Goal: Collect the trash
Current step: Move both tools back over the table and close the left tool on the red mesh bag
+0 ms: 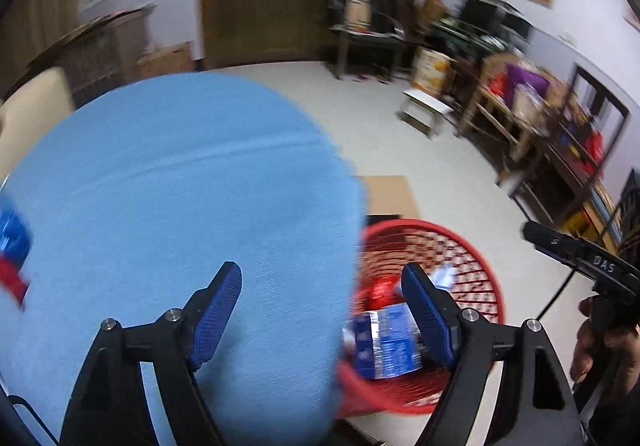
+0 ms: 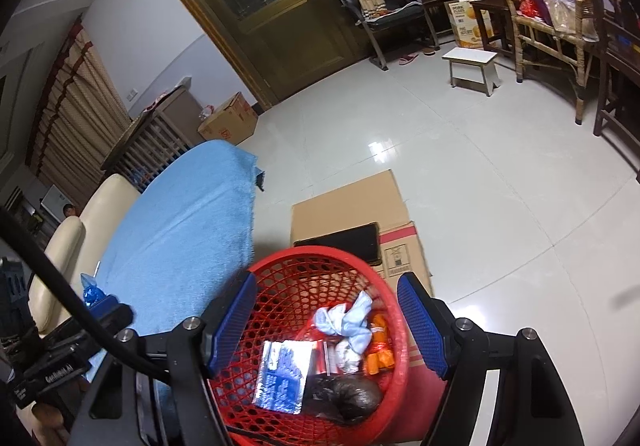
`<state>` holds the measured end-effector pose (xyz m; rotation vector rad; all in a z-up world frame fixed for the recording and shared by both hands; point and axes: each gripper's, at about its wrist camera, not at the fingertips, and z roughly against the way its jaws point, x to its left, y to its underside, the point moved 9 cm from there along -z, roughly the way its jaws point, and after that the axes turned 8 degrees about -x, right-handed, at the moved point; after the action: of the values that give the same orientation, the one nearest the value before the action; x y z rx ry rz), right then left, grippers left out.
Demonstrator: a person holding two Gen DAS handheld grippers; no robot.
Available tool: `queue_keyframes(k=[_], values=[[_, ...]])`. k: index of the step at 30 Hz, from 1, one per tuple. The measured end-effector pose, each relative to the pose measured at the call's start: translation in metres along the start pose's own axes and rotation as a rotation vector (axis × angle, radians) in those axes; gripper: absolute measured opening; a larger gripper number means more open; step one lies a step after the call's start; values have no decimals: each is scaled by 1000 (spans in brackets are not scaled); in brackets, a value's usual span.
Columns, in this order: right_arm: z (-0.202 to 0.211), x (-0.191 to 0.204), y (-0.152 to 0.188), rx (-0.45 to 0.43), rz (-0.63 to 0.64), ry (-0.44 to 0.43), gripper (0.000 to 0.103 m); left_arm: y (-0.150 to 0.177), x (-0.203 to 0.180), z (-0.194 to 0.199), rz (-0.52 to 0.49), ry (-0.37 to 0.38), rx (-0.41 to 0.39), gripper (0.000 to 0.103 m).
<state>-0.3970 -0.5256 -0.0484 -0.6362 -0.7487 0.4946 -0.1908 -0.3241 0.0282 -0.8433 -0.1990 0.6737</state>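
Your left gripper (image 1: 322,320): jaws spread wide, nothing between the pads, straddling the edge of the blue towel (image 1: 180,205) and the red mesh wastebasket (image 1: 460,246); your right gripper (image 2: 328,322): jaws apart, empty, poised over the same basket (image 2: 280,270); basket contents: silver-and-blue foil packet (image 2: 284,374), crumpled pale-blue tissue (image 2: 348,320), orange wrapper (image 2: 378,346), dark bagged lump (image 2: 346,398); remaining on the towel (image 2: 180,226): blue-and-red wrapper (image 1: 12,254) at its left edge; basket stands on the floor beside flattened cardboard (image 2: 352,201).
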Motion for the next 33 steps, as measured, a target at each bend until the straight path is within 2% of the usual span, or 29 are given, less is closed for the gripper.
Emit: queue_keyframes(k=[8, 16, 20, 25, 33], values=[[-18, 54, 16, 52, 79, -58, 77, 46, 123, 46, 241, -178, -13, 83], [-36, 155, 46, 111, 232, -160, 77, 74, 218, 92, 417, -327, -86, 83], [-41, 200, 67, 145, 306, -208, 77, 85, 264, 101, 517, -419, -107, 83], [-45, 245, 95, 188, 386, -252, 77, 79, 316, 100, 596, -503, -138, 83], [-50, 286, 123, 238, 463, -283, 77, 46, 356, 69, 593, -541, -154, 83]])
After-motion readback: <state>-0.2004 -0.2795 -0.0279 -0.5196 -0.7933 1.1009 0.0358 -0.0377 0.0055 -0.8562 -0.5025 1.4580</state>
